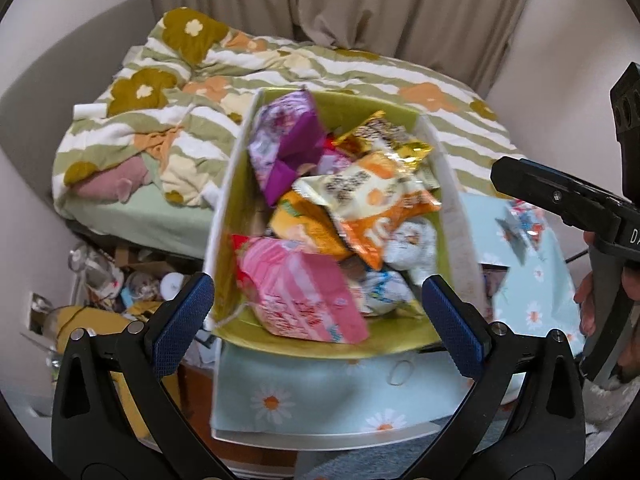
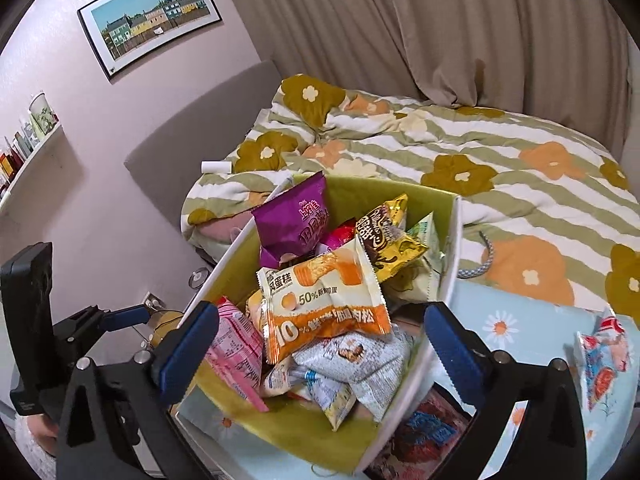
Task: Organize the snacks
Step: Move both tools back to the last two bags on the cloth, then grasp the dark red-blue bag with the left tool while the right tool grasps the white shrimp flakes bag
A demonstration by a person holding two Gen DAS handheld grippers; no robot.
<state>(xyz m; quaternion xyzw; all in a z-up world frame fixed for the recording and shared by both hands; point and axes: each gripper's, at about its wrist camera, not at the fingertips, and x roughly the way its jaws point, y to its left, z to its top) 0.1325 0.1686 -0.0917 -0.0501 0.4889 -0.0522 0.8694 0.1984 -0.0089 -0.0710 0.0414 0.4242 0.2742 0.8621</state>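
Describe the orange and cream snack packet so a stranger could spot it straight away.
Find the green-lined box on the daisy-print cloth beside the bed. The orange and cream snack packet lies on top of the pile, in front of the purple bag. It alone has a big white "10" on its orange band.

Left wrist view smears the snack packets (image 1: 320, 216), print unreadable. Lower packets sit buried under the orange one (image 2: 324, 304). Bottom edge cuts the box (image 2: 372, 440); shelf bottles (image 2: 18, 152) upper left too tiny.
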